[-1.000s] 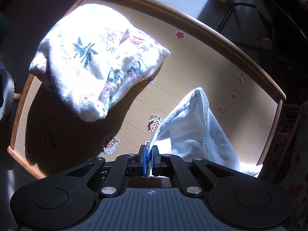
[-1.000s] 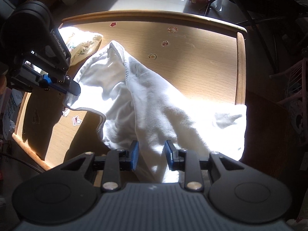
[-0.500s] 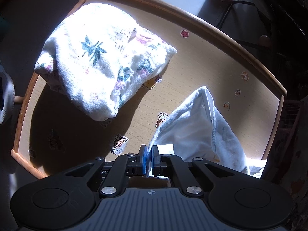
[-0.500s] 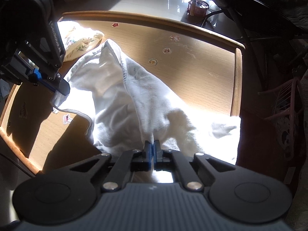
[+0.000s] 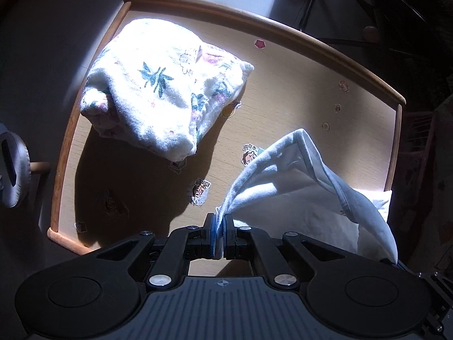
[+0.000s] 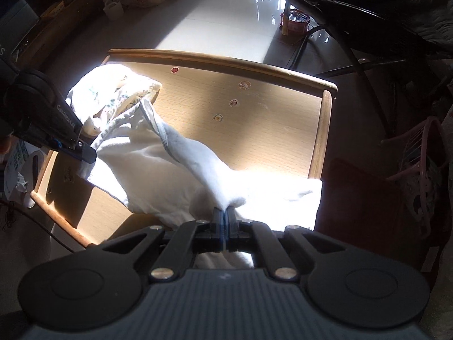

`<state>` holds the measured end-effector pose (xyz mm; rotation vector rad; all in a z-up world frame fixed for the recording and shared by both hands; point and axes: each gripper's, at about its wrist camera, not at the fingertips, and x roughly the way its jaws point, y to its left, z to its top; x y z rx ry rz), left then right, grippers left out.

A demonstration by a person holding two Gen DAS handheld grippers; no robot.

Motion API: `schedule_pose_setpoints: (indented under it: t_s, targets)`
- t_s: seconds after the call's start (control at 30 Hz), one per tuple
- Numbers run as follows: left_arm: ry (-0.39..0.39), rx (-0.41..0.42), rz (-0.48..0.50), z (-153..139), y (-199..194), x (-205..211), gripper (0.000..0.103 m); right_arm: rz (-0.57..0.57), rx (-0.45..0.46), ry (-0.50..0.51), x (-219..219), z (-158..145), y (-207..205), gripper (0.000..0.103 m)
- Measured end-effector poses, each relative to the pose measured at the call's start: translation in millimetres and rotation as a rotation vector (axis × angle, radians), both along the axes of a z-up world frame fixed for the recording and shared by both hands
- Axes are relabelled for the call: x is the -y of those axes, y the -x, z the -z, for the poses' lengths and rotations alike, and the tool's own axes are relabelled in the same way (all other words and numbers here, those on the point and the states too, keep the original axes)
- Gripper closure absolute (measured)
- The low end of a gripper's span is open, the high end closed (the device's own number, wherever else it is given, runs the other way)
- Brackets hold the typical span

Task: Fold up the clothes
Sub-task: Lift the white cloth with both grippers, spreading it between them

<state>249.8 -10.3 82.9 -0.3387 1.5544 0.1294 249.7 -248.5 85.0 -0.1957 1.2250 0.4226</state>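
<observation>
left hand-held gripper (image 5: 218, 231): pinching white garment (image 5: 286, 175) | right hand-held gripper (image 6: 225, 218): pinching it too

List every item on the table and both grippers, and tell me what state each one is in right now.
Left gripper: shut on the white garment's edge.
Right gripper: shut on the white garment.
White garment: unfolded, partly lifted, draped between both grippers.
Floral garment: folded, lying on the table.
Table: stickers on its top, partly sunlit.

Hard sunlight blows out white cloth (image 6: 271, 189), deep shadows on tabletop (image 5: 136, 187), dark surroundings, fisheye-bent edges.
</observation>
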Motion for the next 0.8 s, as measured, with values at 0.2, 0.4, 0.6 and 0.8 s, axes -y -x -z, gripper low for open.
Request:
schedule_pose_setpoints:
  t_s: [0.2,0.4,0.6,0.8]
  targets:
    - [0.012,-0.01,0.139,-34,26,-1,0.099,-0.062,-0.023,0.009,10,-34,26,0.101]
    - [0.019,-0.017,0.224,-63,55,-6,0.099,-0.077,-0.049,-0.017,18,-68,53,0.101]
    - [-0.004,-0.014,0.267,-94,78,-25,0.099,-0.085,-0.099,-0.056,23,-96,76,0.101]
    - [-0.007,0.028,0.299,-103,91,-37,0.099,-0.118,-0.092,-0.064,15,-106,90,0.101]
